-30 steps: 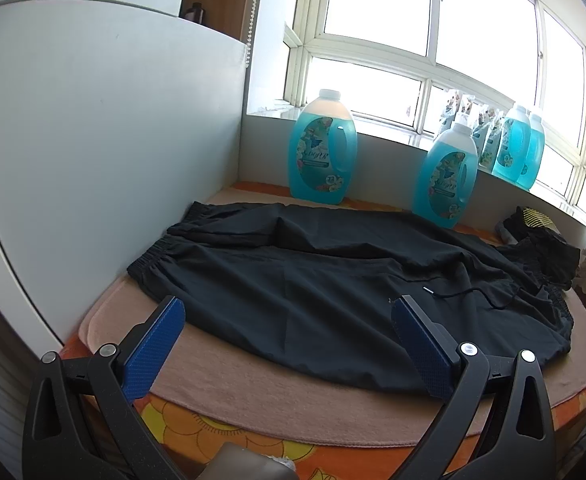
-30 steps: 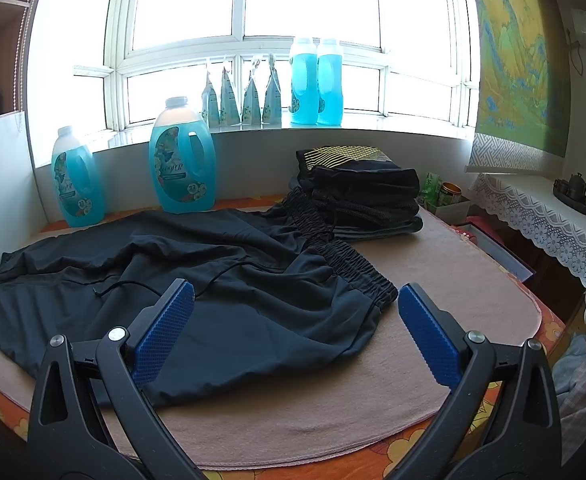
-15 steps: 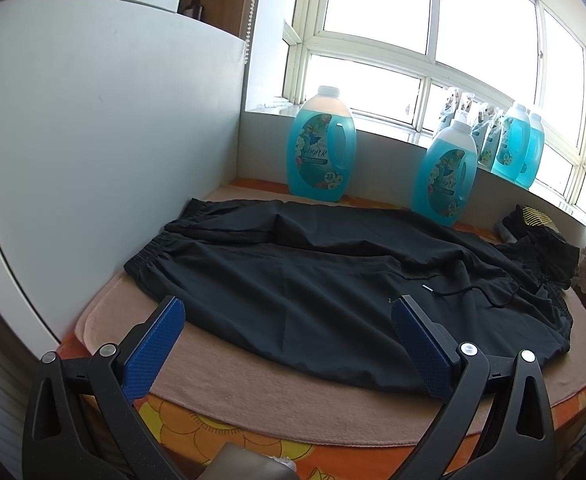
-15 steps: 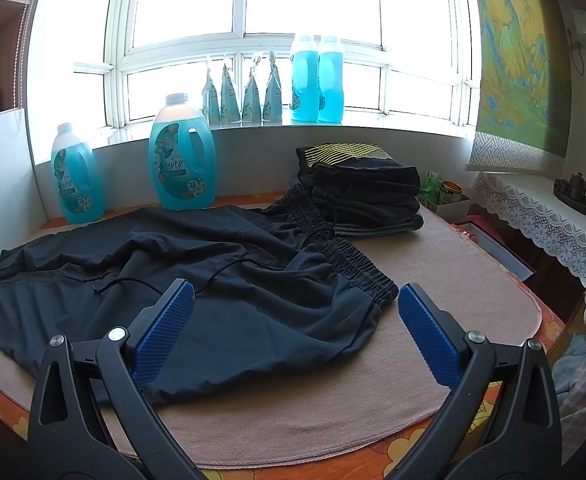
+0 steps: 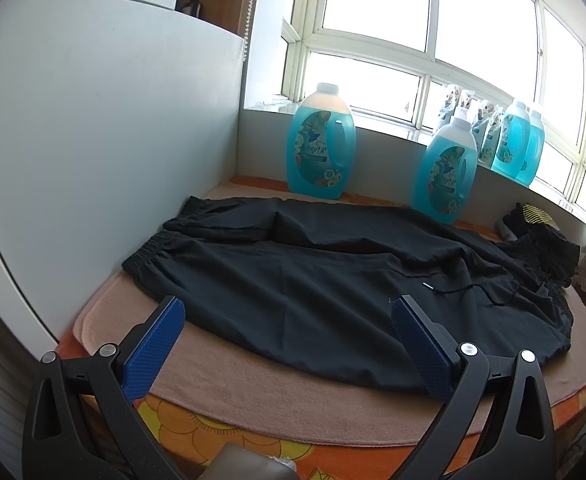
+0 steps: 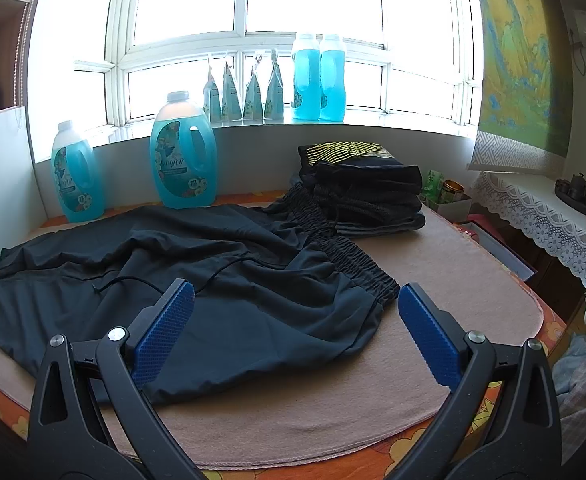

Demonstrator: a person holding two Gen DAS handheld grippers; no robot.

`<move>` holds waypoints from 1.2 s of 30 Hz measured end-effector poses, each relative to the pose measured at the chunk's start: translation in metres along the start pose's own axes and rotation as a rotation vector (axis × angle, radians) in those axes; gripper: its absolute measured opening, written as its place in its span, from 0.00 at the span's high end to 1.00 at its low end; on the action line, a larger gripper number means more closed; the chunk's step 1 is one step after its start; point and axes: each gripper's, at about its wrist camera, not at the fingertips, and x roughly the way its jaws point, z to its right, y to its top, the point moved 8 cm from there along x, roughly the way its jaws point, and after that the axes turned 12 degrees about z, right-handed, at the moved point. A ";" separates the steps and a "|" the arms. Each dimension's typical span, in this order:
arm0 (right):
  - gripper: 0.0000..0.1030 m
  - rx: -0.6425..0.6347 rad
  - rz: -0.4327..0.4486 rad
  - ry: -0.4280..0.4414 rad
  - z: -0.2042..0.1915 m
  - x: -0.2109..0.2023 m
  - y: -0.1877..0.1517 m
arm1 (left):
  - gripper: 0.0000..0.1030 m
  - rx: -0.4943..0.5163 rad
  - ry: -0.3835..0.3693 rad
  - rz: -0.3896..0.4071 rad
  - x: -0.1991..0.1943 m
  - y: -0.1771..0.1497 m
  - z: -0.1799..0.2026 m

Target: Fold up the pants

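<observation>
Black pants (image 5: 313, 272) lie spread lengthwise on a beige mat (image 5: 253, 392), leg cuffs at the left, elastic waistband (image 6: 357, 264) at the right, drawstring loose on top. My left gripper (image 5: 289, 312) hovers open over the near edge of the legs, blue pads (image 5: 153, 344) wide apart, nothing between them. In the right wrist view, my right gripper (image 6: 293, 300) stands open near the waistband end of the pants (image 6: 213, 280), holding nothing.
Two blue detergent jugs (image 6: 183, 152) stand behind the pants, more bottles on the windowsill (image 6: 319, 76). A stack of folded dark clothes (image 6: 365, 196) sits at the mat's far right. A white panel (image 5: 93, 140) walls the left side. Boxes and a lace-covered shelf (image 6: 541, 208) lie right.
Both grippers have crept slightly toward the pants; the views are otherwise the same. Nothing taken hold of.
</observation>
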 end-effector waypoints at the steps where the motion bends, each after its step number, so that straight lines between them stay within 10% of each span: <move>1: 0.00 0.000 0.000 0.001 0.000 0.000 0.000 | 0.00 0.000 0.001 0.000 0.000 0.000 0.000; 27: 0.00 -0.139 0.011 0.151 -0.052 0.028 0.010 | 0.01 0.011 0.063 -0.029 0.017 -0.007 -0.040; 36: 0.00 -0.221 0.033 0.295 -0.099 0.050 0.035 | 0.17 0.020 0.060 -0.071 0.037 -0.004 -0.057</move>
